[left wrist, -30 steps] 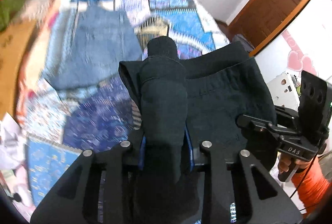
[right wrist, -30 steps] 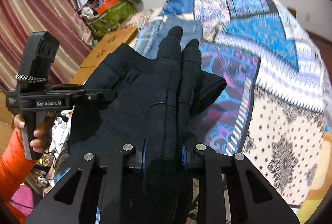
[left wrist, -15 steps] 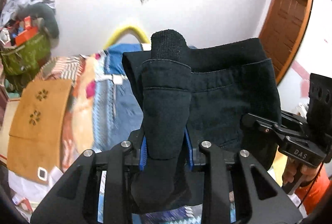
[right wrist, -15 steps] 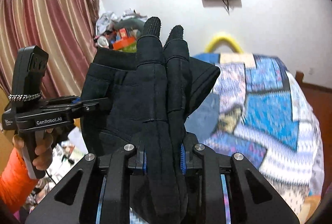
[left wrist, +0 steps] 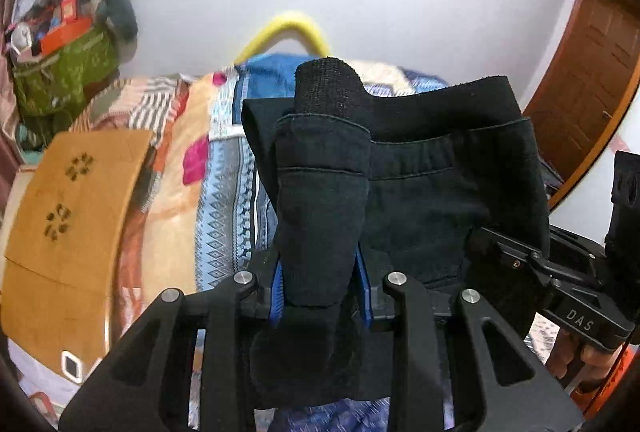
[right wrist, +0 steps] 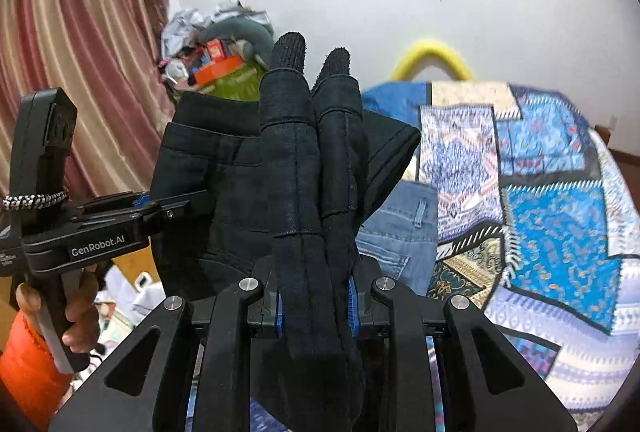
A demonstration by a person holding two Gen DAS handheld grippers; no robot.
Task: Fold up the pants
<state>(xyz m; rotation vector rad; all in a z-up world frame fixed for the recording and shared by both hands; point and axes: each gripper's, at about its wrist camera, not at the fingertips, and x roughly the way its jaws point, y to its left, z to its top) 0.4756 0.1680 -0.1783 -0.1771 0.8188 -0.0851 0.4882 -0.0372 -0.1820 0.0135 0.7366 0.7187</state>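
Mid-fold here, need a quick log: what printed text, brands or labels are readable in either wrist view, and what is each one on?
"GenRobot.AI": white print on the body of the left gripper, seen from the right wrist view.
"DAS": white print on the body of the right gripper, seen from the left wrist view.
Small white print at the far left edge of the left gripper's body: too small to read.
Boxes in the green bag: blurred, unreadable.
Black pants: no label visible.

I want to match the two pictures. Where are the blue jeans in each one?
Left wrist view: not visible; the black fabric pants block the bed's middle.
Right wrist view: folded blue denim jeans lie on the bed, right of centre.
Shared landmark: yellow curved hoop by the wall.
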